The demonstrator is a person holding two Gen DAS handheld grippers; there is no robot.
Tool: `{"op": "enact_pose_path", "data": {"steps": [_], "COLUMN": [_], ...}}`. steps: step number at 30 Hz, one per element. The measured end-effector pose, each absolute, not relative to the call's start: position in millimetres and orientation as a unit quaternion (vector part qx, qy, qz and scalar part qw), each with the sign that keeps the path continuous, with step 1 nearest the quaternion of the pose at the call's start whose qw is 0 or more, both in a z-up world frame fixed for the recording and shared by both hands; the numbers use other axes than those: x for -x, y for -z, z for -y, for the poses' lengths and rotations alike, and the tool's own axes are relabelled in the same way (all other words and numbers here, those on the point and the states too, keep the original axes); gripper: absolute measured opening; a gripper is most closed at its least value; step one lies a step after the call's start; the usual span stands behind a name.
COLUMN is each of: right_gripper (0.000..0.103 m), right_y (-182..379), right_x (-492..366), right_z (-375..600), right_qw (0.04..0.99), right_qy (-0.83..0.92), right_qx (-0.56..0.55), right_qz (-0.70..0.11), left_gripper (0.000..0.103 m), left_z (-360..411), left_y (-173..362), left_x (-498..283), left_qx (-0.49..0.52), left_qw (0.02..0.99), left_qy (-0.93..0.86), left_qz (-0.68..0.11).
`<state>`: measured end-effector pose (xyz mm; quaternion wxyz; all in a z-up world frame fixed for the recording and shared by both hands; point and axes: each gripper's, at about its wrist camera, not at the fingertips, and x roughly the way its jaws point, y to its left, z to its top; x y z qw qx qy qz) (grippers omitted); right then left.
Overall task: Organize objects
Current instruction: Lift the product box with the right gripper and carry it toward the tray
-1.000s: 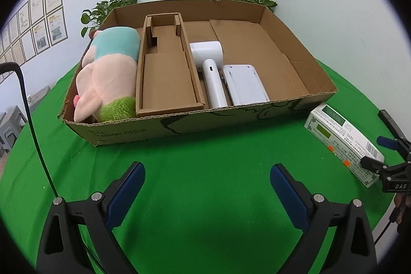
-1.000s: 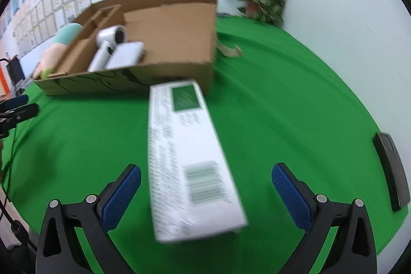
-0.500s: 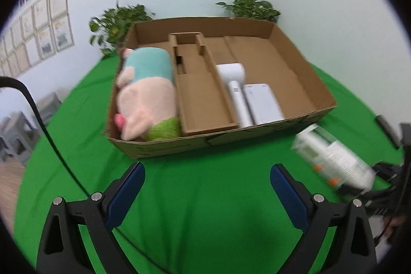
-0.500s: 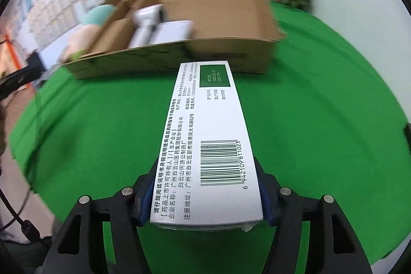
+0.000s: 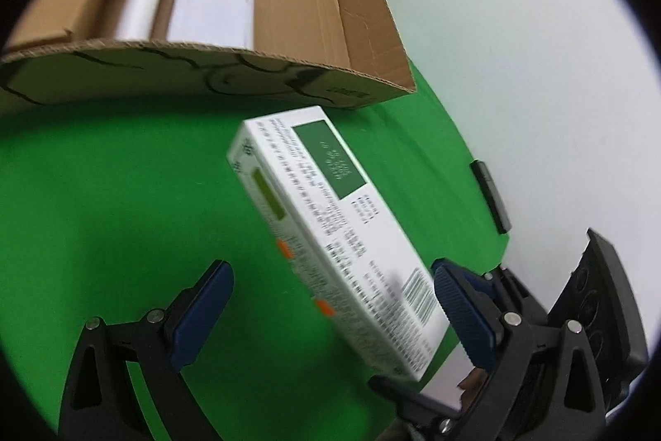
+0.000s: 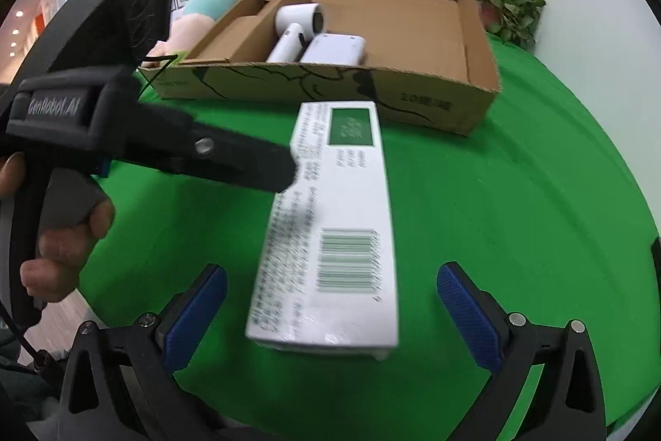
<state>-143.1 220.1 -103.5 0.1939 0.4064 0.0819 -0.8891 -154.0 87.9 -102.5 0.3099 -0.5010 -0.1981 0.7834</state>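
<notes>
A long white carton with a green label (image 6: 334,218) sits between the blue pads of my right gripper (image 6: 330,313). Its jaws are opening and neither pad touches the carton. The picture is blurred, so I cannot tell whether the carton rests on the green cloth or is just above it. My left gripper (image 5: 330,313) is open around the same carton (image 5: 330,218), with its left pad well clear and its right pad close to the carton's edge. One black finger (image 6: 248,162) of the left gripper reaches over the carton's left side. Behind stands the open cardboard box (image 6: 330,85).
The cardboard box (image 5: 206,73) holds a white hair dryer (image 6: 295,23), a white flat case (image 6: 334,48), a cardboard insert (image 6: 248,23) and a plush toy (image 6: 198,15). A black flat object (image 5: 489,193) lies at the table's right edge. A potted plant (image 6: 508,3) stands behind.
The right gripper was shut on the carton half a second ago and now stands open around it. The left gripper has swung right and down, so the carton is between its fingers.
</notes>
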Motion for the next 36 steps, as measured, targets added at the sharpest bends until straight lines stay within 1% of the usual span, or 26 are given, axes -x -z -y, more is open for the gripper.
{"op": "enact_pose_path", "data": {"steps": [4,7,9,10,11,13,15,19,21,25,26,27,30,31,32,33,34,36], "right_gripper": [0.102,0.096,0.087,0.084,0.078,0.074,0.067,0.067,0.067,0.066,0.066,0.066,0.065,0.065,0.065,0.064,0.064,0.063], "right_y": [105,108,111,113,115,116,116,113,112,110,109,109,108,108,109,109,109,107], "right_x": [143,143,144,145,145,144,144,140,141,144,143,143,139,138,135,135,134,133], "right_z": [-226,-226,-225,-224,-224,-221,-219,-218,-220,-232,-233,-233,-234,-233,-230,-231,-231,-234], "right_qw": [0.188,0.191,0.192,0.191,0.192,0.189,0.189,0.208,0.207,0.214,0.215,0.215,0.231,0.234,0.233,0.232,0.230,0.230], "right_qy": [0.893,0.890,0.887,0.885,0.883,0.883,0.882,0.878,0.878,0.873,0.872,0.872,0.866,0.865,0.865,0.866,0.867,0.867], "right_qx": [-0.404,-0.410,-0.415,-0.421,-0.424,-0.424,-0.426,-0.429,-0.431,-0.439,-0.439,-0.439,-0.442,-0.443,-0.442,-0.442,-0.442,-0.442], "right_qz": [-0.065,-0.058,-0.058,-0.058,-0.058,-0.068,-0.072,-0.038,-0.022,0.017,0.019,0.018,0.034,0.039,0.038,0.034,0.029,0.029], "left_gripper": [0.098,0.098,0.098,0.098,0.098,0.097,0.096,0.095,0.092,0.076,0.074,0.070,0.068,0.066,0.062,0.053,0.048,0.048], "left_z": [-87,-81,-79,-79,-79,-79,-77,-80,-78,-80,-79,-79,-79,-79,-79,-78,-77,-74], "left_y": [106,109,109,109,109,109,109,110,110,111,111,112,114,113,112,111,111,110], "left_x": [161,164,164,164,164,163,162,161,159,155,155,154,152,151,151,151,151,150], "left_qx": [0.493,0.487,0.485,0.484,0.482,0.481,0.480,0.477,0.478,0.484,0.486,0.488,0.494,0.495,0.496,0.496,0.495,0.494], "left_qw": [0.318,0.320,0.320,0.319,0.318,0.319,0.320,0.316,0.313,0.309,0.307,0.310,0.316,0.315,0.315,0.314,0.310,0.310], "left_qy": [-0.775,-0.768,-0.768,-0.769,-0.771,-0.772,-0.773,-0.776,-0.775,-0.774,-0.773,-0.770,-0.761,-0.762,-0.762,-0.763,-0.765,-0.764], "left_qz": [0.236,0.265,0.270,0.269,0.268,0.266,0.265,0.265,0.268,0.268,0.267,0.270,0.277,0.274,0.272,0.272,0.271,0.275]}}
